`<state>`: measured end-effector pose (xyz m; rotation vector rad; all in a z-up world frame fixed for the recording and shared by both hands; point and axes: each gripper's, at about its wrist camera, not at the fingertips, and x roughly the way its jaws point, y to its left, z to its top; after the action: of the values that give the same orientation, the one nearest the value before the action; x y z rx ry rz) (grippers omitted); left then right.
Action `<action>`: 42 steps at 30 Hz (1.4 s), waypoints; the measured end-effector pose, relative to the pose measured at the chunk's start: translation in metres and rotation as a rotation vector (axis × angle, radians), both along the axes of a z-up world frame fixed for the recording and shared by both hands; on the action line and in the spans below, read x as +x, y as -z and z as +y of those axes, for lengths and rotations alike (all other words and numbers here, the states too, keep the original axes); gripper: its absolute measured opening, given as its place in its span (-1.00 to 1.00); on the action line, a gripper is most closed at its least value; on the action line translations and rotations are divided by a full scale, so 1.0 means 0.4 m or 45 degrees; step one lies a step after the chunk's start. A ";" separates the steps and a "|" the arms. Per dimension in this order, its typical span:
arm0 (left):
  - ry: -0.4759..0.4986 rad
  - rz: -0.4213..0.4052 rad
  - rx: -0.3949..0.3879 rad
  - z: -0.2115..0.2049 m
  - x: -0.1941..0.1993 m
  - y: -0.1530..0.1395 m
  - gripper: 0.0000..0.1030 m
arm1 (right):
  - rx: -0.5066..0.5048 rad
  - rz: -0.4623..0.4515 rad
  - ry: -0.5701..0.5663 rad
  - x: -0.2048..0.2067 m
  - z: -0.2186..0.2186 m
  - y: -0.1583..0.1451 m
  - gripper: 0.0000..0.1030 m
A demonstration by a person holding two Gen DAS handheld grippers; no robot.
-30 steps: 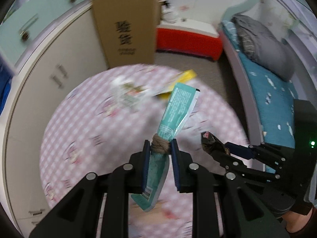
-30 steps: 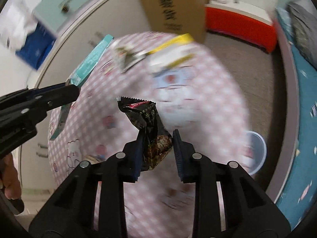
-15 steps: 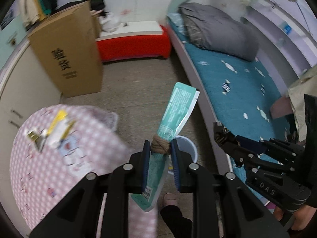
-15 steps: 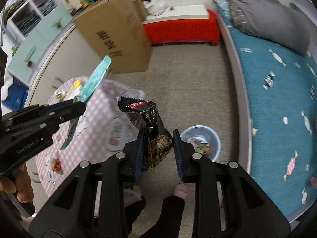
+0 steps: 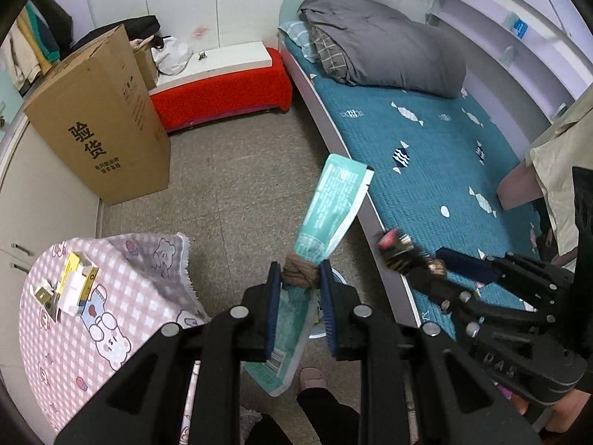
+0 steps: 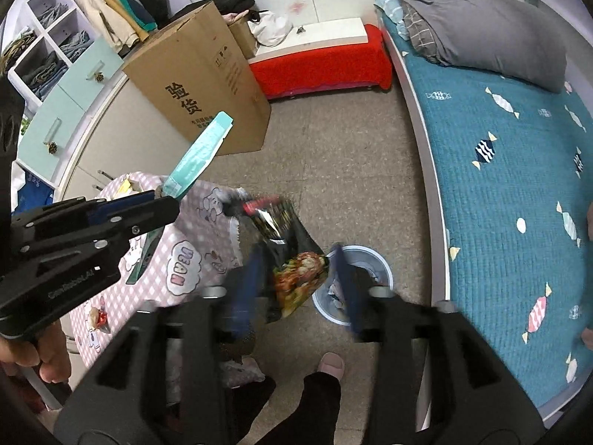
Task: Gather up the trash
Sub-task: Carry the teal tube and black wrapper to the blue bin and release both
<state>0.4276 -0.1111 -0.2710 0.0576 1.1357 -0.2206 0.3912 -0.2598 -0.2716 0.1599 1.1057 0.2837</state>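
My left gripper (image 5: 301, 278) is shut on a teal wrapper (image 5: 330, 207) with a brown knot at the jaws, held above the floor beside the table. In the right wrist view the teal wrapper (image 6: 200, 155) sticks up from the left gripper (image 6: 163, 200). My right gripper (image 6: 300, 259) has its jaws spread wide; a black snack bag (image 6: 292, 259) sits loose between them, blurred, above a small blue-rimmed trash bin (image 6: 370, 259) on the floor. The black snack bag (image 5: 400, 252) also shows in the left wrist view at the right gripper's tip.
A round table with a pink checked cloth (image 5: 122, 296) holds a yellow and white wrapper (image 5: 78, 285). A tall cardboard box (image 5: 100, 122), a red bench (image 5: 222, 96) and a bed with a teal cover (image 5: 444, 155) ring the floor. My slippered foot (image 6: 330, 367) stands near the bin.
Both grippers swung from over the table to over the floor by the bin. The right gripper's jaws have opened and the black snack bag has come loose between them.
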 end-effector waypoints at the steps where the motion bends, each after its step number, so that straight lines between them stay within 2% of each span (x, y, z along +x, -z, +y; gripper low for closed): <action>1: 0.004 0.000 0.005 -0.006 0.003 -0.001 -0.61 | -0.002 -0.011 0.012 0.000 -0.009 -0.002 0.11; 24: 0.143 0.035 0.051 -0.161 0.015 0.009 -0.61 | 0.081 -0.047 0.199 -0.027 -0.170 -0.030 0.26; 35: 0.168 0.059 0.005 -0.201 0.029 0.014 -0.57 | 0.087 -0.087 0.299 -0.052 -0.211 -0.051 0.32; 36: 0.162 0.065 -0.019 -0.198 0.030 0.015 -0.50 | 0.086 -0.090 0.307 -0.054 -0.213 -0.052 0.32; 37: 0.153 0.075 -0.037 -0.192 0.033 0.016 -0.14 | 0.085 -0.090 0.315 -0.056 -0.215 -0.051 0.32; 39: 0.125 0.068 -0.045 -0.183 0.031 0.015 0.41 | 0.087 -0.084 0.328 -0.061 -0.215 -0.050 0.33; 42: 0.118 0.076 -0.072 -0.170 0.023 0.016 0.42 | 0.089 -0.070 0.342 -0.066 -0.210 -0.047 0.33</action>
<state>0.4370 -0.1792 -0.2773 0.0541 1.1866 -0.3386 0.3648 -0.3438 -0.2528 0.3573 1.0069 0.0858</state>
